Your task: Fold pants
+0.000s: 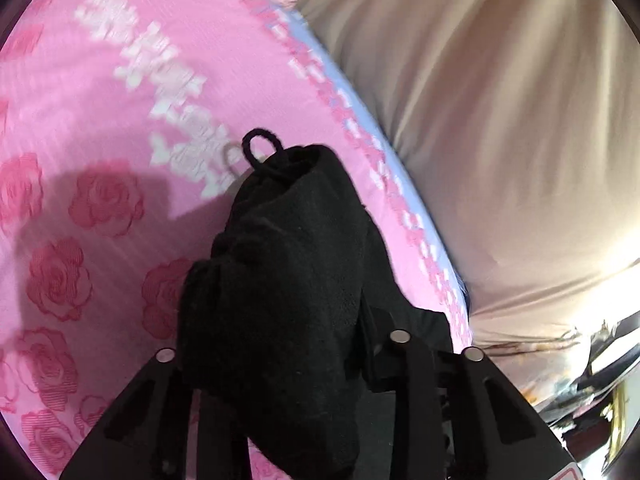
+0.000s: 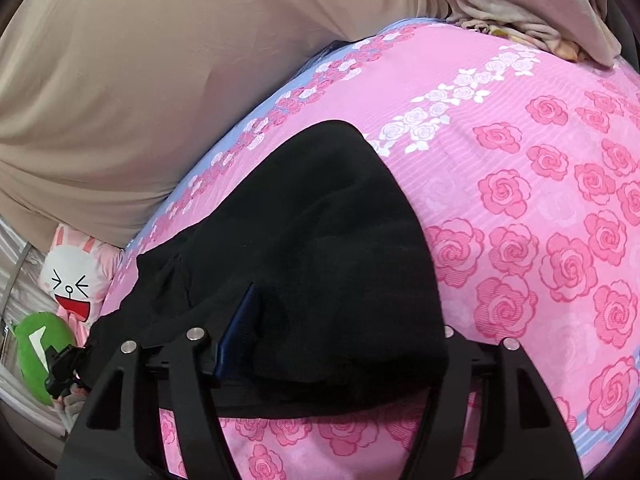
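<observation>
The black, fuzzy knit pants [image 2: 320, 240] lie bunched on a bed covered by a pink sheet printed with darker pink roses and a band of white roses [image 2: 540, 220].

In the left wrist view, the left gripper [image 1: 280, 360] has its fingers drawn narrow around a thick wad of the pants [image 1: 280, 280], which rises between them and hides most of both. The wad stands up off the sheet [image 1: 80, 160], and a small loop of black cord [image 1: 260, 146] sticks out at its far end, above the white rose band. The view is streaked with blur. A smooth beige padded surface [image 1: 480, 120] runs along the right edge of the bed.

In the right wrist view, the right gripper [image 2: 332, 344] has its fingers standing wide. The blue pad of one finger [image 2: 240, 328] shows bare at the left, with black cloth lying against it, while the other finger is covered by the folded mass draped across the gap. The pads do not press on the cloth. The pants spread away from the gripper to a rounded edge near the white roses.

At the left of this view, beyond the edge of the bed, sit a white and pink cartoon rabbit cushion [image 2: 76, 276] and a green round plush [image 2: 40, 344]. A crumpled beige cloth [image 2: 520, 12] lies at the far end of the bed.
</observation>
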Motion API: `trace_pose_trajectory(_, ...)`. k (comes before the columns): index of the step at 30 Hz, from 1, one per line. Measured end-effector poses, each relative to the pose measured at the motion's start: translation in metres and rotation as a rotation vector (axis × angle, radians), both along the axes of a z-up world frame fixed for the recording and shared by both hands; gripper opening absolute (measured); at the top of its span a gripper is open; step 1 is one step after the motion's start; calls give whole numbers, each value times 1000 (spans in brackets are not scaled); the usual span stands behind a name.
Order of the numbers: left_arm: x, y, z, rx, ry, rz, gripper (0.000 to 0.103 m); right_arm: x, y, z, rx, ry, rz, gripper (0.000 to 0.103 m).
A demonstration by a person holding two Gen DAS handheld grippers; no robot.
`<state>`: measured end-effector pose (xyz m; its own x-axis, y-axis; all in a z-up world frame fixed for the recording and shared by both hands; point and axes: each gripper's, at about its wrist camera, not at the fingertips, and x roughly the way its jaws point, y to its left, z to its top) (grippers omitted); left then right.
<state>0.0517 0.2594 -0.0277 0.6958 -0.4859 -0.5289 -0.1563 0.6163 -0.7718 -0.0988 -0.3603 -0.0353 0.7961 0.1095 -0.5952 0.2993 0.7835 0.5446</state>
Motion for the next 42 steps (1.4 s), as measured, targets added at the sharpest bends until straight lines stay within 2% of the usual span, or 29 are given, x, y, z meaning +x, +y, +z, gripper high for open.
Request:
trace_pose_trajectory(2,-2,-3,18,31,-33,-18,25,1,0,0,8,-2,1,66)
trace_pose_trajectory(5,-3,-31,66,151,-111,-75,25,0,-2,0,12,-11,5,66)
trace_pose_trajectory(8,-13,-97,144,288,-263,-208,25,-8,-7,1,16,-29,-15,66)
trace_pose_trajectory(11,-27,-173,195,360,-380,-354,25,-25,-14,11,-37,-55,-59,67)
trace_pose_trajectory(12,-33,-217,210,376,-418,-436,25,-32,-17,16,-55,-69,-74,69)
trace_pose_trajectory(14,-43,-273,218,412,-457,-551,29,-52,-23,28,-102,-98,-115,78)
trace_pose_trajectory(16,-53,-335,206,439,-482,-671,49,-69,-27,37,-139,-122,-140,79)
trace_pose_trajectory(17,-57,-357,196,422,-483,-723,63,-79,-29,43,-154,-134,-143,79)
trace_pose_trajectory(20,-57,-395,160,354,-413,-805,65,-100,-33,54,-162,-165,-133,79)
trace_pose_trajectory(23,-61,-389,146,352,-390,-777,66,-102,-26,59,-138,-183,-68,83)
trace_pose_trajectory(26,-52,-357,144,391,-377,-666,71,-84,-13,55,-65,-199,41,83)
trace_pose_trajectory(28,-51,-326,142,431,-371,-583,71,-67,0,52,-31,-194,105,84)
trace_pose_trajectory(30,-52,-302,142,502,-358,-481,71,-44,16,46,-40,-157,156,89)
trace_pose_trajectory(33,-47,-263,128,510,-305,-412,71,-19,37,31,-58,-78,183,90)
trace_pose_trajectory(34,-45,-254,125,509,-290,-397,71,-16,43,27,-41,-77,209,83)
trace_pose_trajectory(35,-43,-245,122,509,-275,-384,71,-12,48,23,-21,-71,233,64)
trace_pose_trajectory(36,-41,-235,115,507,-255,-368,71,-9,54,21,-14,-60,239,60)
trace_pose_trajectory(38,-38,-219,105,488,-220,-349,71,-4,66,26,-47,-61,254,31)
trace_pose_trajectory(40,-33,-205,95,456,-186,-336,71,-3,71,49,-106,-92,247,23)
trace_pose_trajectory(42,-31,-197,92,426,-178,-339,71,-6,71,92,-178,-183,251,20)
